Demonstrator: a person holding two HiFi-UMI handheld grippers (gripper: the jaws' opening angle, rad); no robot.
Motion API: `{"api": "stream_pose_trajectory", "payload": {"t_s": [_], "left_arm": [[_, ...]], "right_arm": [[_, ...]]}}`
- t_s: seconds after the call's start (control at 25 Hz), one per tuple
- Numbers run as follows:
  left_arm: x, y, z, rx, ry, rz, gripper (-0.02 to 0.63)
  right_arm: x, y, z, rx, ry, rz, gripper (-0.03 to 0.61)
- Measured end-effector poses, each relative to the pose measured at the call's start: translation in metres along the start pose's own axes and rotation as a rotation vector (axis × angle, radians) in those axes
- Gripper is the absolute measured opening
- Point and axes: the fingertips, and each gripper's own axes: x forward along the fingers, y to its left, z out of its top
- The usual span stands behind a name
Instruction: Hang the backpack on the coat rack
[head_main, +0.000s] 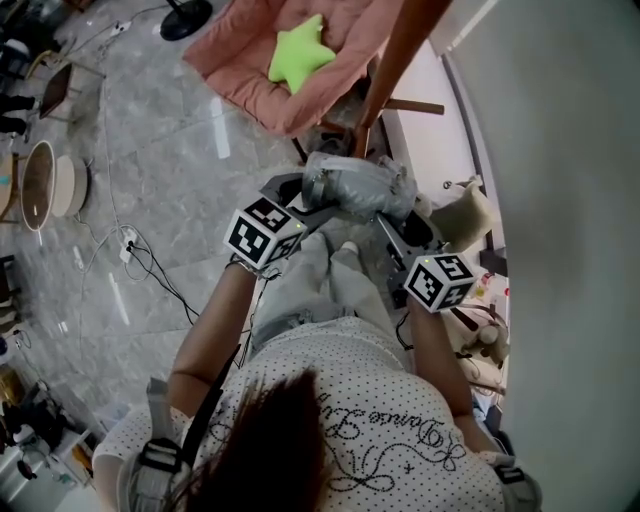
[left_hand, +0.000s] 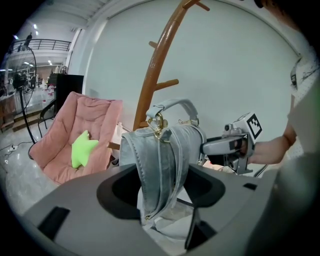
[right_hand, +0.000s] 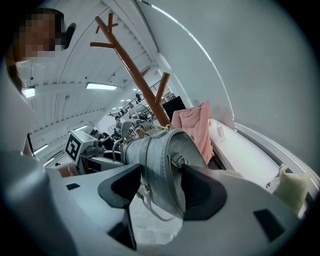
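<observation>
Two grippers hold the grey backpack (head_main: 355, 188) aloft in the head view, the left gripper (head_main: 305, 205) and right gripper (head_main: 392, 228) on either side of it, short of the coat rack (head_main: 400, 60); a pink chair (head_main: 250, 70) crowds the rack's foot. In the left gripper view the fingers (left_hand: 117, 187) stand wide, clamped on the soft, sagging body. The looped top handle (left_hand: 175, 104) looks best for a peg. In the right gripper view the fingers likewise pinch the bag's bulk, below the pegs.
</observation>
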Motion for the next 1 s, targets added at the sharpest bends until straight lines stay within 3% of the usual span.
{"api": "stream_pose_trajectory", "payload": {"t_s": [1.0], "left_arm": [[0.026, 0.026, -0.007, -0.056, 0.032, -0.002, 0.255]], "right_arm": [[0.027, -0.024, -0.008, 0.067, 0.055, -0.01, 0.259]]}}
